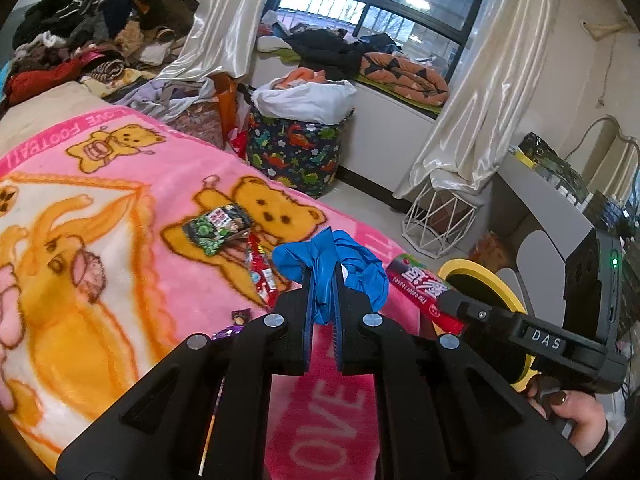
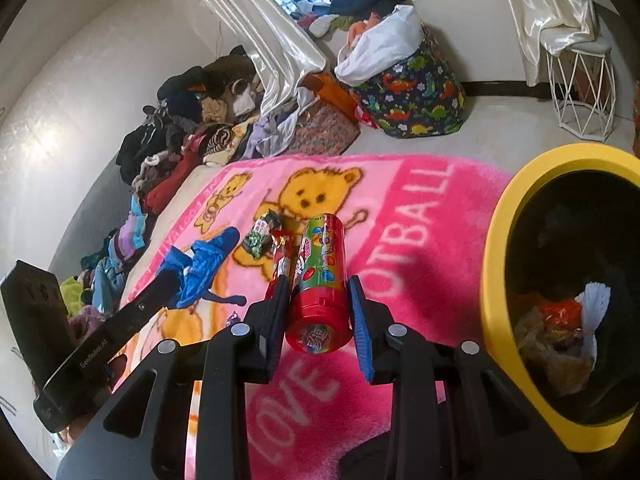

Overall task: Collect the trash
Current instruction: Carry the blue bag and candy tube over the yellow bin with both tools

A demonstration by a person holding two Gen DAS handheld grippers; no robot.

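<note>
A crumpled blue glove (image 1: 332, 264) is pinched in the left claw (image 1: 323, 280), whose jaws are nearly together, above the pink bear blanket (image 1: 120, 208) on the bed. The right claw (image 2: 320, 292) grips a red candy tube (image 2: 320, 276) between its partly spread jaws. Snack wrappers (image 1: 218, 229) lie on the blanket beyond. A yellow-rimmed bin (image 2: 496, 264) holding trash stands just right of the bed.

Left-wrist view: looks forward and downward along the left gripper (image 1: 323, 280), close over the pink blanket (image 1: 140, 208), toward the window (image 1: 372, 0). Right-wrist view: looks down along the right gripper (image 2: 320, 296) from close above the same blanket, with the yellow bin (image 2: 496, 264) at its right edge. Both views share the blanket, the dinosaur-print basket (image 1: 296, 152) and each other's gripper.
</note>
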